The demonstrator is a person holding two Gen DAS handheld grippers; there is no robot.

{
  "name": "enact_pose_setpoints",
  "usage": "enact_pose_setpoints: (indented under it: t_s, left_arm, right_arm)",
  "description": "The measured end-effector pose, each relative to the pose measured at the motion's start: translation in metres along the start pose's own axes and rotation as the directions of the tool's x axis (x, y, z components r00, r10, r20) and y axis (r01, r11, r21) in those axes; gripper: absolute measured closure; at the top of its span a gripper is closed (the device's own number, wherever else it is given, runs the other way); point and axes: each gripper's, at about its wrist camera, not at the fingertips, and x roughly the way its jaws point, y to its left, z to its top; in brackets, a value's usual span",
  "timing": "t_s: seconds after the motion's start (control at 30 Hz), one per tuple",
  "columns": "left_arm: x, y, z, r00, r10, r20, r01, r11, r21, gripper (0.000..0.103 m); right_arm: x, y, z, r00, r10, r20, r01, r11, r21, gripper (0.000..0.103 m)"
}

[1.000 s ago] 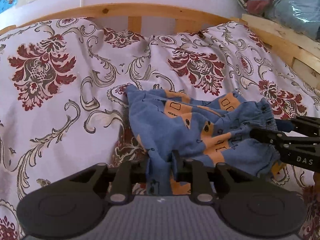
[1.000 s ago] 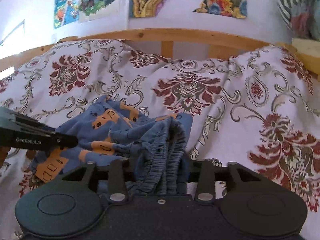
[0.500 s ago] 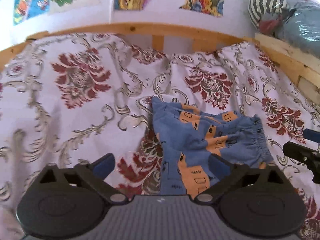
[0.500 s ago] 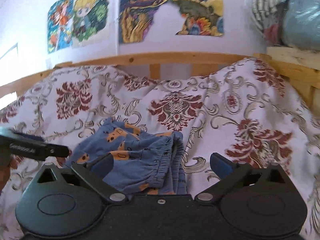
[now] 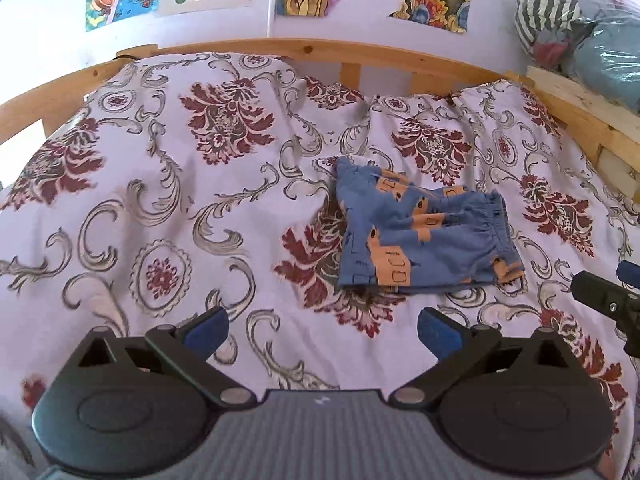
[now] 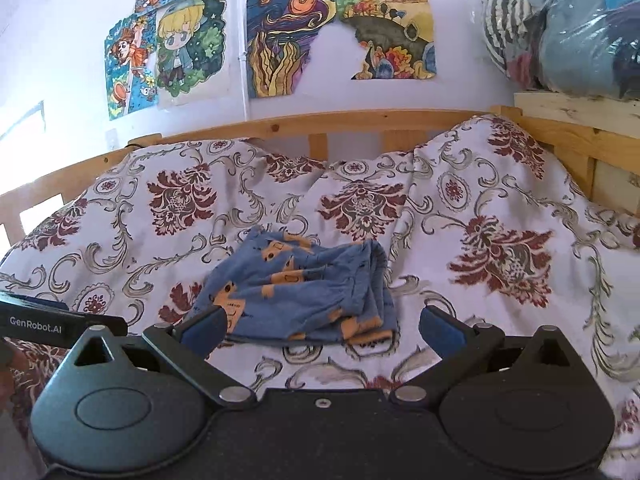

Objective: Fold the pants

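The pants point(image 5: 424, 236) lie folded on the bedspread point(image 5: 168, 208); both the left gripper point(image 5: 320, 330) and right gripper point(image 6: 320, 330) are spread empty. Folding seems finished; only smoothing is called for.

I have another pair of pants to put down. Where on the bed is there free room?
The widest bare stretch of bedspread lies left of the folded pants, out to the wooden rail. A narrower strip lies right of them. The shelf holds bags.

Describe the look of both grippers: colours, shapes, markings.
Left gripper: black linkage arms on round black discs, blue finger pads, ribbed grey body. Right gripper: same black linkage and blue pads, black body. White "GenRobot.AI" lettering shows on the left gripper's side in the right wrist view.
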Motion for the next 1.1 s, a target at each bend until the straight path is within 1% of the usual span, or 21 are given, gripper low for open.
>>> enact_pose_setpoints:
  t_s: [0.2, 0.63, 0.7, 0.8, 0.93, 1.1]
  left_arm:
    - [-0.009, 0.000, -0.003, 1.000, 0.018, 0.010, -0.018, 1.000, 0.005, 0.000]
    - [-0.005, 0.000, -0.005, 1.000, 0.024, -0.009, -0.023, 1.000, 0.017, 0.000]
    - [-0.003, 0.001, -0.005, 1.000, 0.020, -0.018, -0.019, 1.000, 0.013, 0.000]
    - [0.001, 0.001, -0.005, 0.998, 0.044, -0.052, -0.045, 0.999, -0.007, 0.000]
    - [0.004, 0.004, -0.005, 0.996, 0.053, -0.074, -0.055, 0.998, -0.021, 0.000]
    - [0.006, 0.007, -0.006, 0.995, 0.035, -0.094, -0.038, 0.999, -0.038, 0.000]
  right_arm:
    - [-0.011, -0.003, -0.003, 1.000, -0.011, 0.005, 0.011, 1.000, 0.019, 0.001]
    - [-0.009, -0.007, -0.004, 1.000, -0.012, -0.003, 0.012, 1.000, 0.027, 0.001]
    - [-0.008, -0.006, -0.005, 1.000, -0.012, -0.005, 0.012, 1.000, 0.022, 0.001]
    - [-0.007, -0.006, -0.005, 1.000, -0.011, -0.010, 0.011, 1.000, 0.018, 0.001]
    - [-0.006, -0.006, -0.006, 1.000, -0.012, -0.019, 0.012, 1.000, 0.022, 0.001]
    - [-0.004, -0.006, -0.007, 1.000, -0.010, -0.028, 0.011, 1.000, 0.023, 0.001]
